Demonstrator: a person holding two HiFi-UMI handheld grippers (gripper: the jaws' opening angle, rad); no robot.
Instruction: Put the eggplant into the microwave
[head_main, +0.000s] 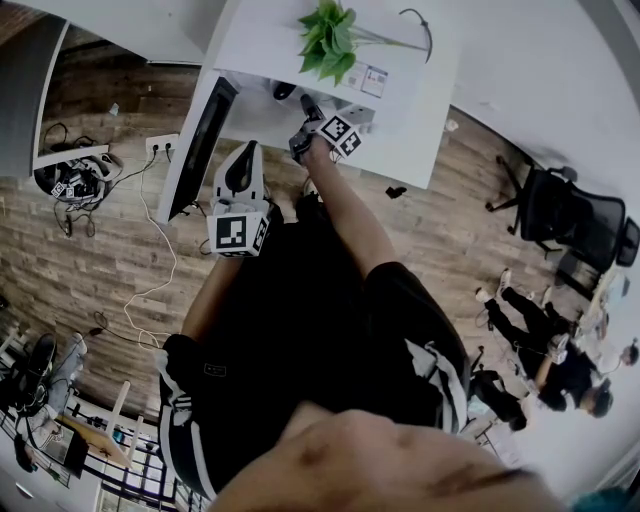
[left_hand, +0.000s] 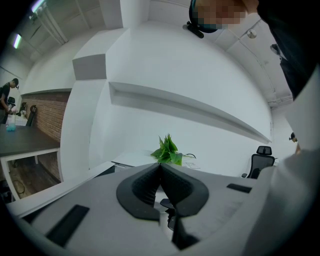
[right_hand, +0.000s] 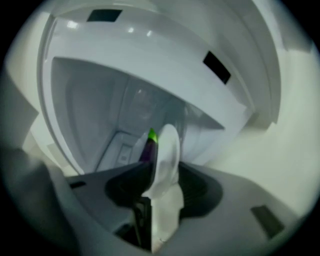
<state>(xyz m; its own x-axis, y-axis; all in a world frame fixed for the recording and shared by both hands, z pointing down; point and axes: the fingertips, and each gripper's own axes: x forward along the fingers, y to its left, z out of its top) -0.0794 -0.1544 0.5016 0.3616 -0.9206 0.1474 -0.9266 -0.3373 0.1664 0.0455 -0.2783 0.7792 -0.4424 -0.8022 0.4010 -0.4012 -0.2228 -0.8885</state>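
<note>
Reaches into the white box-shaped microwave (right_hand: 85, 95) with the right gripper (right_hand: 159, 162), spread wide and pressing on nothing. Leaves the slim purple eggplant with the green stem (right_hand: 148, 145) in the gap between those parted jaws, inside the cavity; cannot tell whether settled on the cavity floor. Shows a pale rounded shape (right_hand: 168, 150) just beside the eggplant, too unclear to name. Holds the left gripper (left_hand: 160, 172) outside, closed tight and empty, pointing across toward the leafy green plant (left_hand: 167, 150). Could drag the eggplant back out on withdrawal, should a pad snag it; could send it rolling toward the opening, if released on a tilt; could bump the dark-glazed microwave door (head_main: 200, 150), hanging open just beside the left gripper. Works at a smooth white table (head_main: 430, 120) over a brown wood-plank floor (head_main: 90, 250), with a heap of cables and gear (head_main: 75, 180) at the left, a black mesh office chair (head_main: 560, 210) and seated people (head_main: 565, 375) well off to the right.
</note>
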